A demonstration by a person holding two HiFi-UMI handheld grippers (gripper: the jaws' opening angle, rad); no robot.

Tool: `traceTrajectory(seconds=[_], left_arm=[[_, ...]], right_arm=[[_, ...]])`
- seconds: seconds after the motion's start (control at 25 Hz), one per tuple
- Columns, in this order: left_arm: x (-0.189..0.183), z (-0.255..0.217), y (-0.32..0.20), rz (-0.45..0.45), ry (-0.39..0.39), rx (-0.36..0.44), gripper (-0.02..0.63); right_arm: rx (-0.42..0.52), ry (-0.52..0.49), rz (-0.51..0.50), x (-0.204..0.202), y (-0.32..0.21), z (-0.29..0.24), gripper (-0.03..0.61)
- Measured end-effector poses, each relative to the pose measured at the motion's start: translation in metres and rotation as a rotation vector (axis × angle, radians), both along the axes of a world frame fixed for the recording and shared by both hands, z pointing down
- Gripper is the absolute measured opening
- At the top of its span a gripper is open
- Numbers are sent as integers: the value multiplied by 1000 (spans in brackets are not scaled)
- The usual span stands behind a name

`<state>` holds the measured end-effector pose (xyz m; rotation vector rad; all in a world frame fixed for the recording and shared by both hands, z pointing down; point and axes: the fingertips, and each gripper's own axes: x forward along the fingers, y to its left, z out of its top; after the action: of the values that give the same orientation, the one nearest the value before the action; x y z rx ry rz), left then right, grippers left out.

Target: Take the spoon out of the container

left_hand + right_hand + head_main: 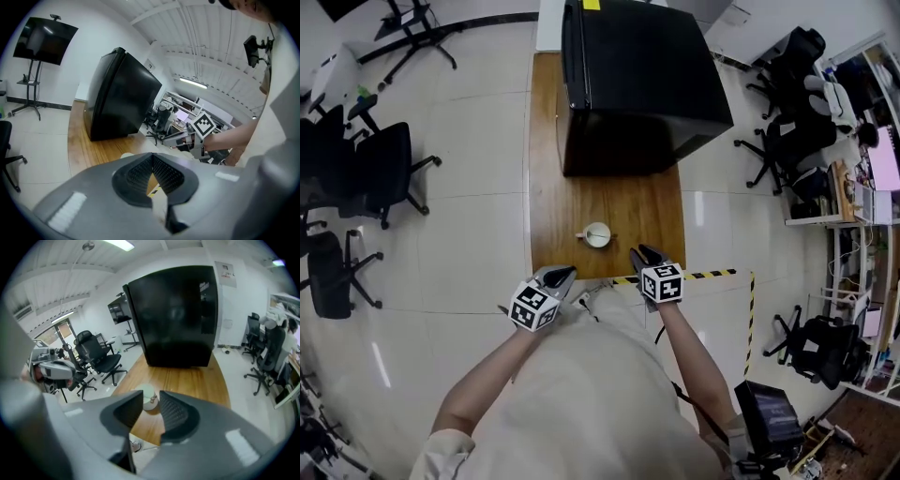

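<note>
A small white container (597, 234) stands near the front edge of the wooden table (652, 211). In the right gripper view a spoon (153, 399) rests in the container (146, 392), leaning over its rim. My right gripper (638, 252) hovers just right of the container, pointing down at it, open, with the container showing through the gap (151, 395). My left gripper (567, 273) is at the table's front edge, left of the container and apart from it. Its jaws (152, 157) meet at the tips with nothing between them. The left gripper view shows only a sliver of the container (126, 155).
A large black cabinet (637, 84) fills the far half of the table. Black and yellow tape (712, 275) runs along the floor at the front right. Office chairs stand at the left (384, 173) and at the right (787, 141).
</note>
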<state>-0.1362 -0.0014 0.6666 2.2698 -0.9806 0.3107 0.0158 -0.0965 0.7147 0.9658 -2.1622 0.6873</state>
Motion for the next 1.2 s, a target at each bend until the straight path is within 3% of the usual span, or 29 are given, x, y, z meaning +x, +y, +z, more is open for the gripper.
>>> traceTrajectory(seconds=[0.2, 0.44, 0.72, 0.92, 1.2], left_arm=[[-7, -1, -20, -102, -29, -23, -17], [-9, -2, -30, -169, -62, -46, -17], [-5, 0, -35, -214, -87, -64, -17], [-19, 1, -36, -259, -102, -71, -17], [-29, 0, -38, -303, -108, -78, -16]], right_arm=[[-68, 6, -84, -5, -20, 39, 109], [-170, -58, -159, -21, -27, 71, 124], [-294, -103, -203, -37, -35, 104, 129], [-384, -78, -225, -46, -34, 118, 129], [-506, -146, -211, -54, -30, 128, 125]])
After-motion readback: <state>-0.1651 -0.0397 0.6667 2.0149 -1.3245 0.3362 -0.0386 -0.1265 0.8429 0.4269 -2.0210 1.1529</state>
